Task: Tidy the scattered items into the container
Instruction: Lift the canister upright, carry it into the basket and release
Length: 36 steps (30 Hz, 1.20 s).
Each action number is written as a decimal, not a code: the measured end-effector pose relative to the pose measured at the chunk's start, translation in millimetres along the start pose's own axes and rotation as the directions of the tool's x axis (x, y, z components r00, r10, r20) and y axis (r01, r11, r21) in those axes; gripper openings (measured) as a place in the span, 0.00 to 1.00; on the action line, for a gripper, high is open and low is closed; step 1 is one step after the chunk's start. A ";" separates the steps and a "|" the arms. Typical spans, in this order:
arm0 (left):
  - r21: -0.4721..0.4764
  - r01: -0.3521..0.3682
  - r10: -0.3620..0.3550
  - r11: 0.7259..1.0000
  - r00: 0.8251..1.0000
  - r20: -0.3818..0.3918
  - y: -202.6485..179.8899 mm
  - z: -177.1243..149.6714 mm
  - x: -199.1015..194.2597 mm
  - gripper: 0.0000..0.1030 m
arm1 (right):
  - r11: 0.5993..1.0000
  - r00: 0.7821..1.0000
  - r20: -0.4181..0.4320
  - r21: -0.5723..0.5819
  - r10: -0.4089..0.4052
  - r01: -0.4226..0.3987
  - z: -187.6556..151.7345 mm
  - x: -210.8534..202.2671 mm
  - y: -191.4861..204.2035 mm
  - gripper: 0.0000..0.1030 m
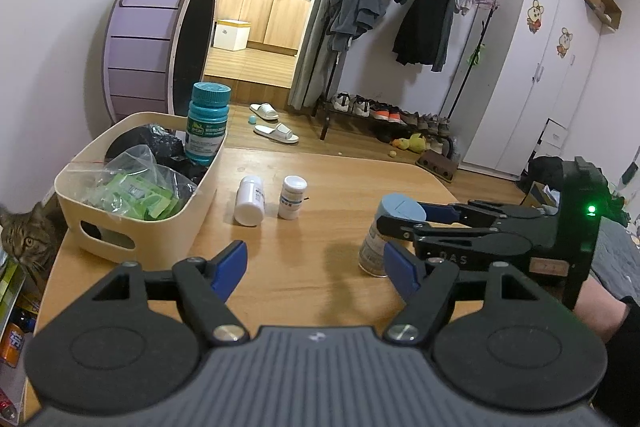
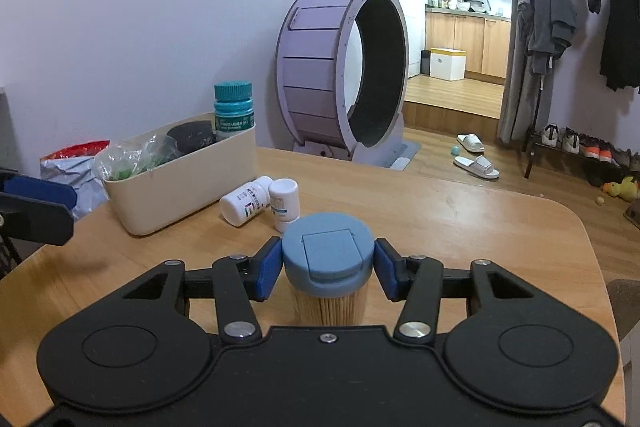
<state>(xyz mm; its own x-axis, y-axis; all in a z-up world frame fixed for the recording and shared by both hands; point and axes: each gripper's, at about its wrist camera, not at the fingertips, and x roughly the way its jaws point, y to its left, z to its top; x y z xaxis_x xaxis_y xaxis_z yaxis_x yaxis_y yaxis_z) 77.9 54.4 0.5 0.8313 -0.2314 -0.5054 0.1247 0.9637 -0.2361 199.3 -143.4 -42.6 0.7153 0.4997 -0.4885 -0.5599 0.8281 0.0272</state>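
Right gripper (image 2: 327, 269): its blue pads press on both sides of the grey-blue flip lid of the toothpick jar (image 2: 327, 291), pinching it.
Left gripper (image 1: 316, 267): jaws spread wide, nothing between them, held over bare wood at the near side of the table (image 1: 304, 239).
Open room: bare tabletop lies between the two grippers and ahead of the jar; the table's rounded right corner and far edge drop off to the floor.
Toothpick jar: clear, upright cylinder packed with pale wooden sticks, capped by a broad lid with a square flap; whether its base touches the table cannot be told.
White bottles: one lying bottle (image 2: 245, 201) on its side and one standing bottle (image 2: 285, 203), touching each other, just beyond the jar.
Container (image 2: 180, 183): cream bin with handle cutouts, farther back on the left, near the table's edge; it holds a bag of green packets (image 1: 136, 187), a dark item, and a teal-capped bottle (image 1: 208, 125) standing tall above the rim.
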 end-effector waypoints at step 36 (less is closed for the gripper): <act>-0.064 -0.116 0.121 0.991 0.990 0.068 50.4 4.2 -50.0 0.72 | 0.979 0.974 0.104 0.004 0.203 -0.204 70.7 29.2 35.4 0.47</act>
<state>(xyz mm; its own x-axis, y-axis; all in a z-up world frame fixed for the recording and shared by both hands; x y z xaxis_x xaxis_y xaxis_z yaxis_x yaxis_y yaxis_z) 44.9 115.0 17.4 0.8749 -0.1039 -0.4730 -0.0077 0.9736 -0.2280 230.0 -81.5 5.7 0.6264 0.6809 -0.3795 -0.6927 0.7095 0.1296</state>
